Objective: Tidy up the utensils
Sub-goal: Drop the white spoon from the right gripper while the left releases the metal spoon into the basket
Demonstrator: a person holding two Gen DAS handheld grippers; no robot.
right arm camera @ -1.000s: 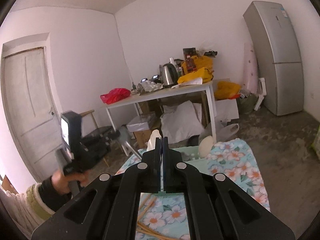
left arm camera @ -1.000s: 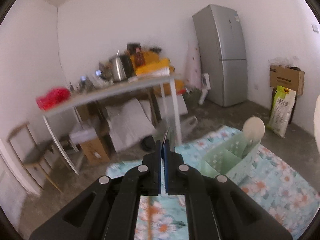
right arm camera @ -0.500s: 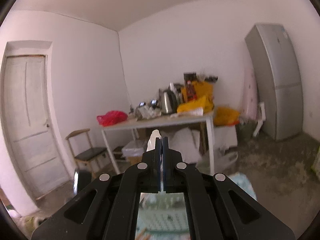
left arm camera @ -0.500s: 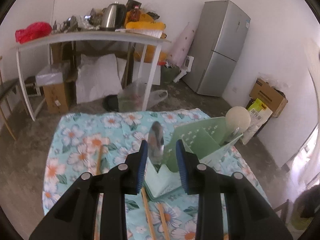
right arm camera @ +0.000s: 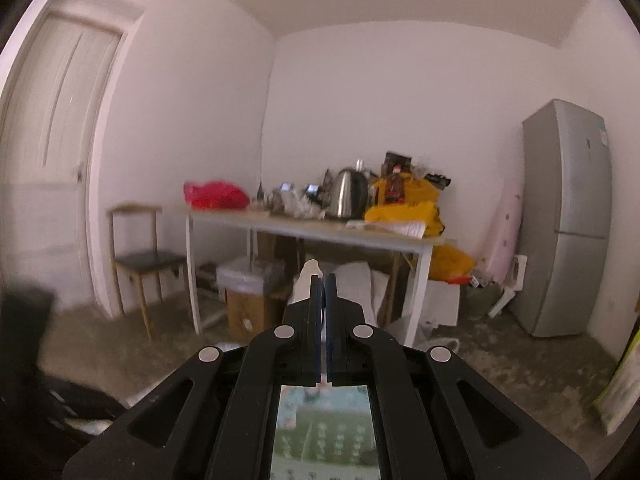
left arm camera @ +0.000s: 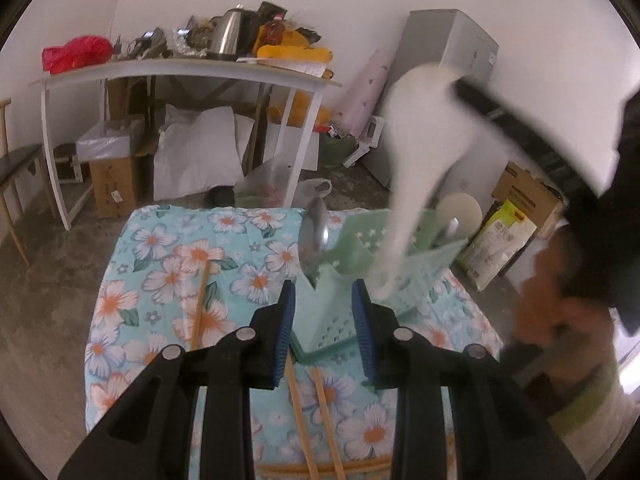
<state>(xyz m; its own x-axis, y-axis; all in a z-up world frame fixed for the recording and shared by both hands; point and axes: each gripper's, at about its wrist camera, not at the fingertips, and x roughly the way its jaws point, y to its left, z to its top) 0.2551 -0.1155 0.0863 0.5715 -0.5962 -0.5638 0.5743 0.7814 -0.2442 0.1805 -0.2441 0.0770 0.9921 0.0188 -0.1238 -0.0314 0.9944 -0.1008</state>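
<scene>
you're pinching the white spoon in the right gripper: slick, breakable, grip mid-handle; left gripper gaping empty.

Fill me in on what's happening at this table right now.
A person is sorting utensils into a green divided caddy on a floral tablecloth. The left gripper is open above the caddy, where a metal spoon stands upright in a compartment. The right gripper is shut on a white ceramic spoon, whose handle points down over the caddy. Wooden chopsticks lie loose on the cloth.
</scene>
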